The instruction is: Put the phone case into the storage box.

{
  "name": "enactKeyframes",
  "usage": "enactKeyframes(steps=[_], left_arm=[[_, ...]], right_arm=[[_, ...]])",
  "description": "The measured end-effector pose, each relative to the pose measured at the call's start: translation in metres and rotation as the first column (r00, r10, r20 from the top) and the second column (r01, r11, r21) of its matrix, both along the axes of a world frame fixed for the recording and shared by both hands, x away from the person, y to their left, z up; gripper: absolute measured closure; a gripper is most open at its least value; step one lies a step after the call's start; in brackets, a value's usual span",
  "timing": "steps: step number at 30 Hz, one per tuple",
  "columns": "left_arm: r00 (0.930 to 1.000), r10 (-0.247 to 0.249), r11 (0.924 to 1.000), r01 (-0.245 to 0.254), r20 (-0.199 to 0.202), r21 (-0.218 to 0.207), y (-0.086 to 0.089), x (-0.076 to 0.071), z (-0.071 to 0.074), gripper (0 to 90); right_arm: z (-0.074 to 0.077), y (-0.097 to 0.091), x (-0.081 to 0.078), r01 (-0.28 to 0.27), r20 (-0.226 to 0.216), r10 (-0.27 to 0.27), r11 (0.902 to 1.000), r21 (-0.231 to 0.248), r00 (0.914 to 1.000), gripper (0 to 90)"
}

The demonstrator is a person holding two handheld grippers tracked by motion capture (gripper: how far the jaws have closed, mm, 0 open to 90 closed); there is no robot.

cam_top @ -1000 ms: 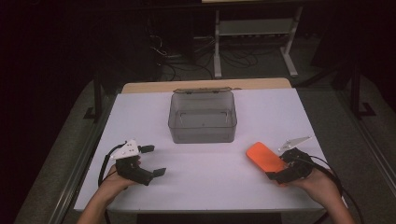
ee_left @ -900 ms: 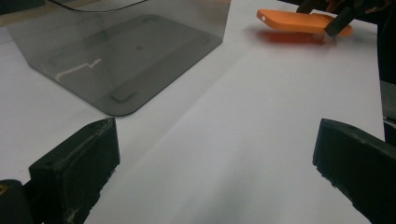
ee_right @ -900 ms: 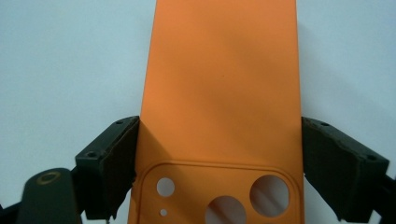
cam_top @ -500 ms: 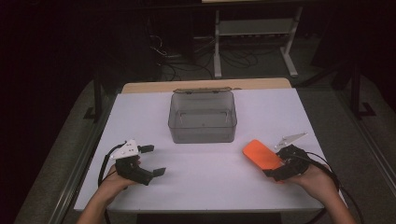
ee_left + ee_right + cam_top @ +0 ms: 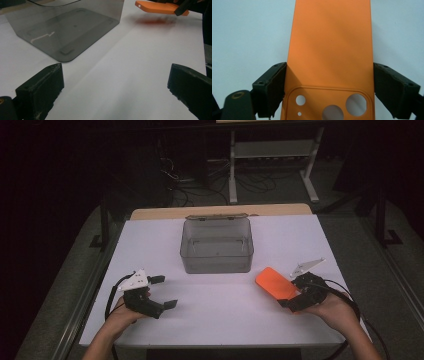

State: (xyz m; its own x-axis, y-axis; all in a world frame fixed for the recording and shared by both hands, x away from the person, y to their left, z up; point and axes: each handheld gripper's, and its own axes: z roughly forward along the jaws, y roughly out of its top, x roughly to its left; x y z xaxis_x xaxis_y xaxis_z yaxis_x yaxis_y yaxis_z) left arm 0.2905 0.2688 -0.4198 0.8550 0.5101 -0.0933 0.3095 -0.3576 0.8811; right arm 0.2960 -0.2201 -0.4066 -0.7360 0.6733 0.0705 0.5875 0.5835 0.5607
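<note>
An orange phone case is clamped by its long edges at the camera-cutout end in the right tongs, held just above the white tabletop right of a clear smoky plastic box. The left tongs rest released, holding nothing.

Our left hand sits at the lower left of the high view, forearm entering from the bottom edge, holding the left gripper with its jaws spread wide and nothing between them. Our right hand sits at the lower right, its right gripper aimed toward the upper left, jaws clamped on both long edges of the orange phone case.
</note>
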Motion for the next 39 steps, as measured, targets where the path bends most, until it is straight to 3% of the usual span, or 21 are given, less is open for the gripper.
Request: enactKeyframes(steps=[39], left_arm=[[1.0000, 0.000, 1.0000, 0.000, -0.009, -0.007, 0.001, 0.001, 0.001, 0.3]], right_arm=[[0.012, 0.044, 0.013, -0.113, 0.010, 0.114, 0.9935, -0.010, 0.9935, 15.2]])
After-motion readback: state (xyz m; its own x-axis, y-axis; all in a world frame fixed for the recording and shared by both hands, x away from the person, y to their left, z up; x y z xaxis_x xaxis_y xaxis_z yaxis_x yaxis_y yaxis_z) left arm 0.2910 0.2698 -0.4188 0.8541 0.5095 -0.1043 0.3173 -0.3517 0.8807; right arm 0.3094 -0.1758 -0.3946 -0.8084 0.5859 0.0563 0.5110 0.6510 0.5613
